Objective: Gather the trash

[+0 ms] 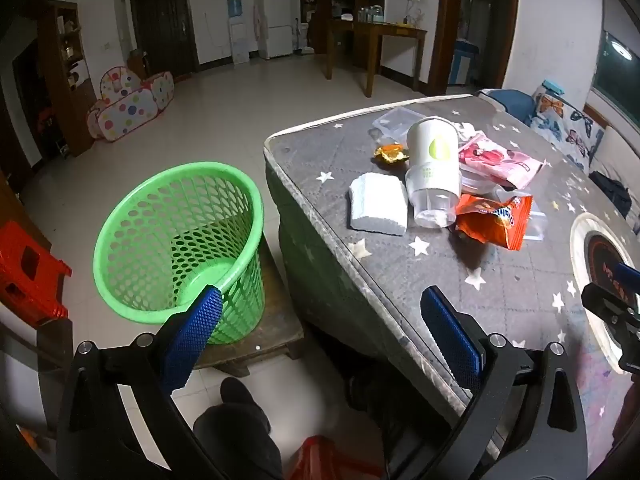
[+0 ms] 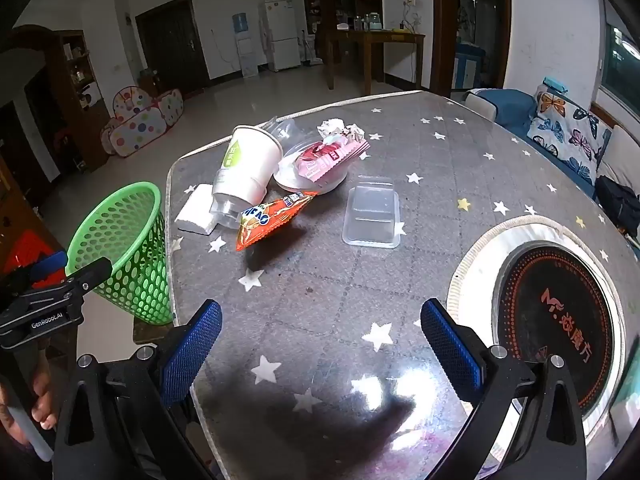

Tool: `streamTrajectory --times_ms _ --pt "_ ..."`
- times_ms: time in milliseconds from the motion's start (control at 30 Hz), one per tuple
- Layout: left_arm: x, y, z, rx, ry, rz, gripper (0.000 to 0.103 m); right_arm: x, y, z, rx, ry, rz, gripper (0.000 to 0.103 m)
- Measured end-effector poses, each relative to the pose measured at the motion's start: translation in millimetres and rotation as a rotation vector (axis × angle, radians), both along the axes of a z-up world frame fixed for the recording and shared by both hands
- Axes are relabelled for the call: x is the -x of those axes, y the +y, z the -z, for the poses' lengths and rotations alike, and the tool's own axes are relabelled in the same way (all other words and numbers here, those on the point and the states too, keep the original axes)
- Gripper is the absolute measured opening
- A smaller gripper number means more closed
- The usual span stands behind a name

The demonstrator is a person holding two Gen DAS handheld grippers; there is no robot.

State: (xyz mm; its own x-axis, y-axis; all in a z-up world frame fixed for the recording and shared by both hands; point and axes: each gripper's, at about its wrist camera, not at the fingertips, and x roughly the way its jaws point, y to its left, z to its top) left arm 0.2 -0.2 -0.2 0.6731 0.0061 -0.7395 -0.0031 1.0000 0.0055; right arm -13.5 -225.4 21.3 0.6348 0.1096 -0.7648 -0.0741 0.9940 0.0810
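The left gripper (image 1: 320,316) hangs with its jaws spread wide and nothing between them, over the near left edge of the table (image 1: 400,292). The right gripper (image 2: 320,332) is also spread wide and empty, above the near part of the table (image 2: 320,280), beside the round black cooktop (image 2: 556,320) set in near the right edge.

The trash lies in a loose heap toward the far left corner of the table. A white paper cup (image 2: 248,164) lies on its side, nested in a clear plastic cup (image 2: 228,208). A white folded tissue (image 2: 196,210) lies just beside them at the left edge. An orange snack bag (image 2: 272,216) touches the clear cup on the near side. A pink wrapper (image 2: 328,158) rests on a clear lid behind it, with crumpled paper (image 2: 340,128) further back. A clear plastic tray (image 2: 372,212) sits apart, nearer the middle. A small gold wrapper (image 1: 390,154) lies left of the paper cup.

A green basket (image 1: 176,240) stands empty on a low wooden stool (image 1: 272,328) just off the table's left edge.
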Motion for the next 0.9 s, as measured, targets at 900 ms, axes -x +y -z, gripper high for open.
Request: streamTrajectory --times_ms 900 --pt "-3.7 -1.9 5.4 0.005 0.022 -0.004 0.098 -4.8 1.9 -2.4 -0.001 0.000 -0.006 0.096"
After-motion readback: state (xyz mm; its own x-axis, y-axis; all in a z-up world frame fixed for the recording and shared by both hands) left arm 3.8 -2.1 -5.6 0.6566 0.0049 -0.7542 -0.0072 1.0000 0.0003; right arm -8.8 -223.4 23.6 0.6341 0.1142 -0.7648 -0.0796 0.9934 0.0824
